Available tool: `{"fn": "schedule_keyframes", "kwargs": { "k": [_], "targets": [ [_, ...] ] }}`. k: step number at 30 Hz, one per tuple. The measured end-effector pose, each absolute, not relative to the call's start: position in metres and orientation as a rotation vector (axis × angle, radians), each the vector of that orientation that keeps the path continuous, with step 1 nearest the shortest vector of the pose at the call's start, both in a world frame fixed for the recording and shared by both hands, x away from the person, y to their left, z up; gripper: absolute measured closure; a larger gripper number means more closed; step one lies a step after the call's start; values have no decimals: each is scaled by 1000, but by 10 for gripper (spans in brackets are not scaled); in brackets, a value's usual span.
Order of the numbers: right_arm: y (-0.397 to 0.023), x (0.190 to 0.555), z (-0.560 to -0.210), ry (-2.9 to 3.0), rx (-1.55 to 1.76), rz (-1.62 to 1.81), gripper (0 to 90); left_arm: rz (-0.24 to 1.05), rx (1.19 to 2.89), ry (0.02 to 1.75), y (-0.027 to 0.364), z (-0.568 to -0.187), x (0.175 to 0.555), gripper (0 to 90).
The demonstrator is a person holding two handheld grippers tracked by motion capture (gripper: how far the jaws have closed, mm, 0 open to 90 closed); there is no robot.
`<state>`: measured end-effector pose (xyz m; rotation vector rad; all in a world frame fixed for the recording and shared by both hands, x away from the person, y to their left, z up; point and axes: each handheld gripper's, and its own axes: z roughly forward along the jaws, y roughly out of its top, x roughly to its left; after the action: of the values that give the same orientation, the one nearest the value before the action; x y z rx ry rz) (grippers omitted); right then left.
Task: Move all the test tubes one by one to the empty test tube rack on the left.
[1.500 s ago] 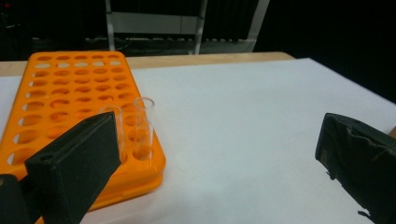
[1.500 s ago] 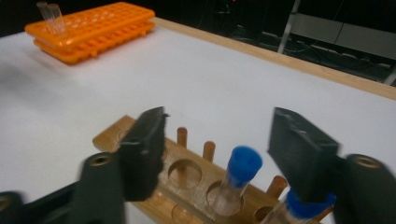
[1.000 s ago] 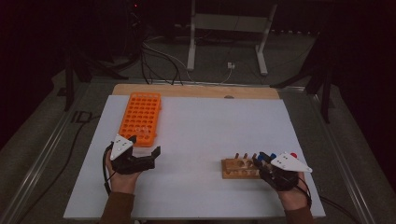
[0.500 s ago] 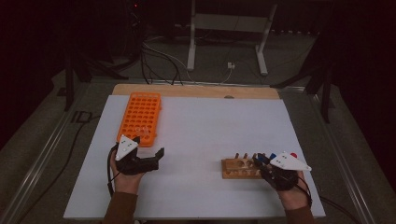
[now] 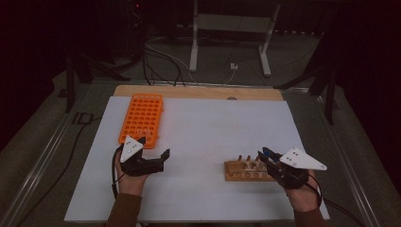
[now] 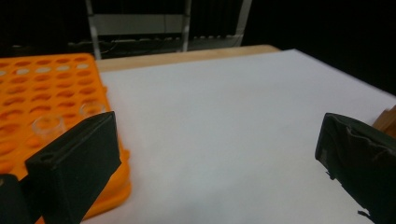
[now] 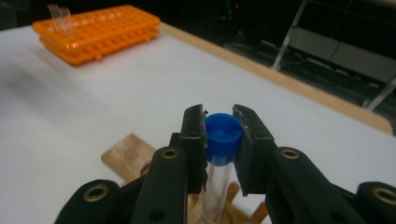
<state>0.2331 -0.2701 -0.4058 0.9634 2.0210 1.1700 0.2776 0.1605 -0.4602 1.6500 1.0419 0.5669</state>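
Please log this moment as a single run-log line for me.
right gripper: shut on blue-capped tube, above wooden rack | left gripper: open, holding nothing, beside orange rack

The high view looks forward and down over the white table (image 5: 208, 142). Each gripper view sits low behind its jaws; all share the orange rack (image 5: 142, 118).

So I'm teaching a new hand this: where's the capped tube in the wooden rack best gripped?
By its blue cap, from above, jaws on opposite sides. The tube stands upright in the rack, so the cap is its exposed part; the right tool grips it there.
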Motion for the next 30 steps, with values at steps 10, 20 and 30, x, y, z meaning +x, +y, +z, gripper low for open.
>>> {"fn": "schedule_keyframes", "kwargs": {
  "k": [10,20,30],
  "targets": [
    [-259,238,-392,2005,931,1226,751,531,1650,926,137,-448,276,10],
    [-242,251,-393,2028,954,1332,751,424,1678,838,101,-438,274,36],
    [-220,252,-398,2063,942,1402,751,366,1733,731,64,-440,269,80]
  ]
}}
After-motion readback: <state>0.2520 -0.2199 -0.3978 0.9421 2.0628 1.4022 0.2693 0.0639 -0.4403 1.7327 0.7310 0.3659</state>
